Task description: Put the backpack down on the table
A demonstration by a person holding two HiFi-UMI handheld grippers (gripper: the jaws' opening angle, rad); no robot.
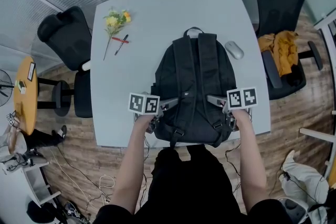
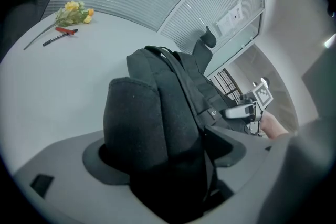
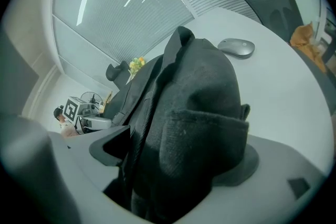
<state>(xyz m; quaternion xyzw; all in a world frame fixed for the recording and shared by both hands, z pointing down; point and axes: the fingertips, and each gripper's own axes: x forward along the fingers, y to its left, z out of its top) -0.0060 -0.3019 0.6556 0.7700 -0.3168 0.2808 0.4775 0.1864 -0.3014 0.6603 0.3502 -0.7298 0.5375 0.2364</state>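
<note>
A black backpack (image 1: 194,92) lies flat on the light grey table (image 1: 131,71), shoulder straps facing up and its top handle pointing away from me. At the pack's near left corner sits my left gripper (image 1: 170,105), and my right gripper (image 1: 215,99) sits at the near right corner. In the left gripper view the pack's side fold (image 2: 157,113) fills the space between the wide-spread jaws of the left gripper (image 2: 163,155). The right gripper view shows the same thing: dark fabric (image 3: 194,113) bulges between the spread jaws of the right gripper (image 3: 178,160). Neither pair of pads visibly pinches the cloth.
A grey mouse (image 1: 234,50) lies just right of the pack. Yellow flowers (image 1: 115,21) and a red pen (image 1: 119,39) lie at the table's far left. Black office chairs stand on the left (image 1: 71,34) and right (image 1: 281,2), the right one holding an orange cloth (image 1: 283,47).
</note>
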